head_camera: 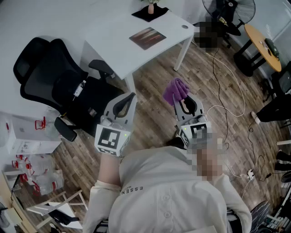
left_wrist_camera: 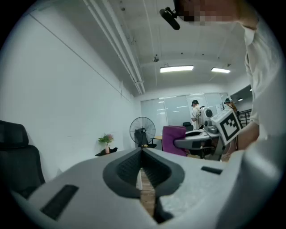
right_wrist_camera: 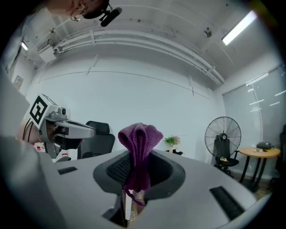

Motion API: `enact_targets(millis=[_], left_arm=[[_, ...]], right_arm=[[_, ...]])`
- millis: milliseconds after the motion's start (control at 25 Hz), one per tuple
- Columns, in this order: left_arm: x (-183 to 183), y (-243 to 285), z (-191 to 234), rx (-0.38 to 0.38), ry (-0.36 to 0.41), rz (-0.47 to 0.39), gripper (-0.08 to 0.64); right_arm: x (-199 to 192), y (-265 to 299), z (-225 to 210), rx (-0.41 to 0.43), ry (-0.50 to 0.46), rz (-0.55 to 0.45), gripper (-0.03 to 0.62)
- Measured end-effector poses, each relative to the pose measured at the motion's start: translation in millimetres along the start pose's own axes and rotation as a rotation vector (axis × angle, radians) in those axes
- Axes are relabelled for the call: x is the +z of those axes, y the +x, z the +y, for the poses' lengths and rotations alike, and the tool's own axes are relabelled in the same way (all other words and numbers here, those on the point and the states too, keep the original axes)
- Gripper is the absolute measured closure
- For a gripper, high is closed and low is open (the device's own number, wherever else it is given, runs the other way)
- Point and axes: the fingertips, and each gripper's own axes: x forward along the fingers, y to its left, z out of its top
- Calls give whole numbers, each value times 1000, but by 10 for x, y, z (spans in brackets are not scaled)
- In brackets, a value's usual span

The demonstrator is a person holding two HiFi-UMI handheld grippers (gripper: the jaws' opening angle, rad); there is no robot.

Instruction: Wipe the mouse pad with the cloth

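Nearest the head camera is the person's pale shirt [head_camera: 168, 200], with 2 hand-held grippers raised ahead of it. Right gripper [head_camera: 182, 101]: jaws clamped on a purple cloth [head_camera: 176, 89], which bunches above the tips and hangs down between them in the right gripper view [right_wrist_camera: 139, 152]. Left gripper [head_camera: 132, 96]: jaws pressed together with nothing between them [left_wrist_camera: 142, 150]. White desk [head_camera: 113, 50]: carries a reddish-brown rectangular mat [head_camera: 147, 37], judged to be the mouse pad, lying flat near the middle; a black mat [head_camera: 150, 12] with a small vase sits at the far end. Black office chair [head_camera: 54, 77] stands at the left. Progress: 1 step appears complete, the cloth being in hand. Both grippers are well apart from the desk, so approach and all wiping remain.
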Motion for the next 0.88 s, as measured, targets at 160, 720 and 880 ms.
enact_targets(millis=[160, 720, 880], left_arm=[[-44, 20, -14, -13, 18, 2, 558], [-116, 219, 74, -4, 34, 30, 558], [-175, 412, 117, 14, 18, 40, 558]], right_arm=[[-27, 25, -10, -3, -1, 6, 503], [-191, 250, -206, -13, 68, 43, 503], [-236, 399, -366, 8, 53, 54, 503]])
